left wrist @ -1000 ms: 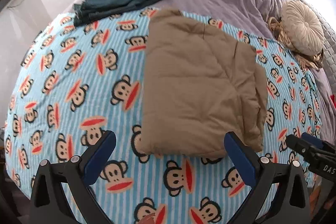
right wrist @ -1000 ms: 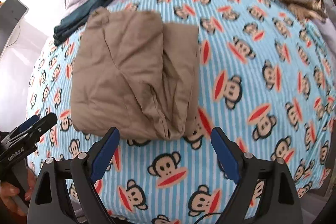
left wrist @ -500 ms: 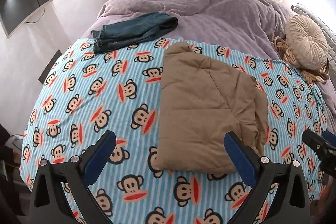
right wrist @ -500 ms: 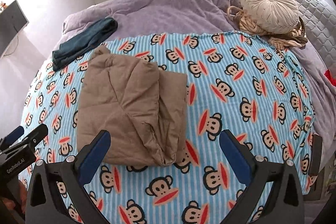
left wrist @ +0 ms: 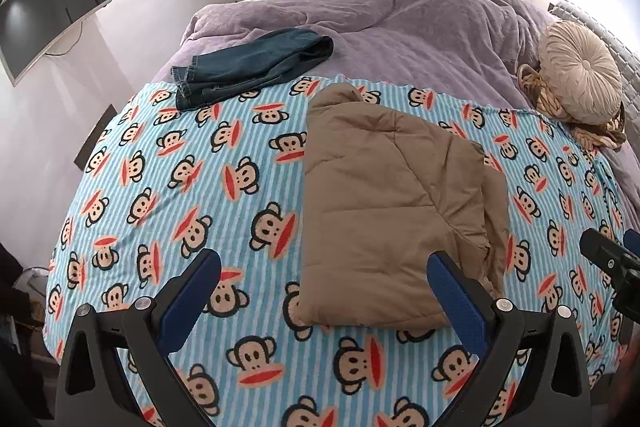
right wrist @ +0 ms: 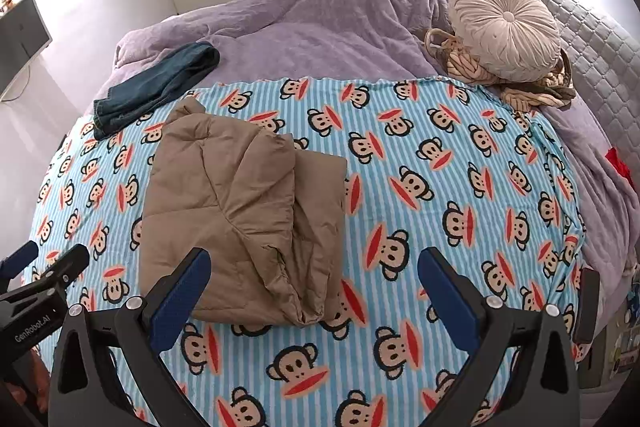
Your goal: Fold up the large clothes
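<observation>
Left wrist: left tool (left wrist: 324, 281) spread, empty | right tool (right wrist: 314, 279) spread, empty | jacket (left wrist: 394, 211) folded

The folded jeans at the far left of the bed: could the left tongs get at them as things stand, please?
Probably yes. The jeans lie uncovered on the purple blanket, and the left tongs stand open and empty; the folded tan jacket sits to the right, off that path.

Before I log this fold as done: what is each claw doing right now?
Left claw: open, holding nothing, above the folded brown jacket.
Right claw: open, holding nothing.
</observation>
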The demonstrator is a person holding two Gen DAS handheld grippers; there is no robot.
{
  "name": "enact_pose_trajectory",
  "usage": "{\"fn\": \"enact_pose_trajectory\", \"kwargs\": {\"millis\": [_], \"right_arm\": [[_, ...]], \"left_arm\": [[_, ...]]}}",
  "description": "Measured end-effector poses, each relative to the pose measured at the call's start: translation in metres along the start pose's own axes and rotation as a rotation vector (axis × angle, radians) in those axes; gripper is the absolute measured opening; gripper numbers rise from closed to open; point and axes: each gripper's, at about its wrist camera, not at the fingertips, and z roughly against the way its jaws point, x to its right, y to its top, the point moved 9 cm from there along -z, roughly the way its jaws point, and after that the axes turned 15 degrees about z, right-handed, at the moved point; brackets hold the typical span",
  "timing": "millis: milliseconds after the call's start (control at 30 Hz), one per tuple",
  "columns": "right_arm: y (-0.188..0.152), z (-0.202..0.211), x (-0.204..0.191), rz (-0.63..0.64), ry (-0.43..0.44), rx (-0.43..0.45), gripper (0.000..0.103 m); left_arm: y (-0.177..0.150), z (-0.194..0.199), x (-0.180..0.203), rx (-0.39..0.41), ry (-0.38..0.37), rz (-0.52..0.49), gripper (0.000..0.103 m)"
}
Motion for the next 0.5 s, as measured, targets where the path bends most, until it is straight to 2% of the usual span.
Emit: {"fn": "enact_pose_trajectory", "kwargs": {"millis": [500], "right_arm": [[0.0028, -0.0016, 0.0012, 0.005, 0.004, -0.002, 0.103]], "left_arm": [[-0.0011, 0.0011, 0.0015, 0.006, 0.008, -0.010, 0.103]]}}
